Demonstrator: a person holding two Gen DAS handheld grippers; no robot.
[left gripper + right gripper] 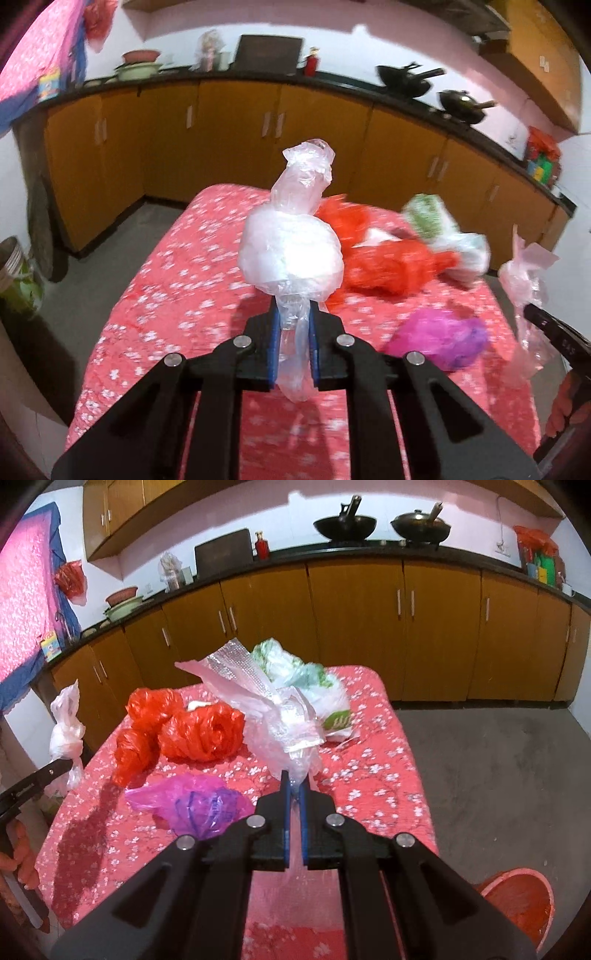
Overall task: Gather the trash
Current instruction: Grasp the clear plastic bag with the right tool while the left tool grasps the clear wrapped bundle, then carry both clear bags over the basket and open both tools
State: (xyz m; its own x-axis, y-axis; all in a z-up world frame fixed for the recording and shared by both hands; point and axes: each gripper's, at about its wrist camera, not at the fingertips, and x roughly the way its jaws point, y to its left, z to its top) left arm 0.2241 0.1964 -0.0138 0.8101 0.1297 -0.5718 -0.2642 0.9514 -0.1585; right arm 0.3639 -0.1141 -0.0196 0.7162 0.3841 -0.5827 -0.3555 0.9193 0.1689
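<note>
My left gripper (293, 314) is shut on the tail of a knotted clear-white plastic bag (290, 254), held up above the table. In the right wrist view the same bag (66, 734) hangs at the left edge. My right gripper (294, 779) is shut on a crumpled clear plastic bag (273, 720), also lifted; this bag (524, 273) shows at the right of the left wrist view. On the red floral tablecloth (369, 775) lie red bags (199, 734), a magenta bag (195, 805) and a green-and-white bag (317, 690).
A red bucket (517, 912) stands on the grey floor right of the table. Orange cabinets (351, 627) run along the back wall, with two woks (345, 526) on the counter. A pail (14, 266) stands on the floor at the left. A person's hand (22, 864) grips the left tool.
</note>
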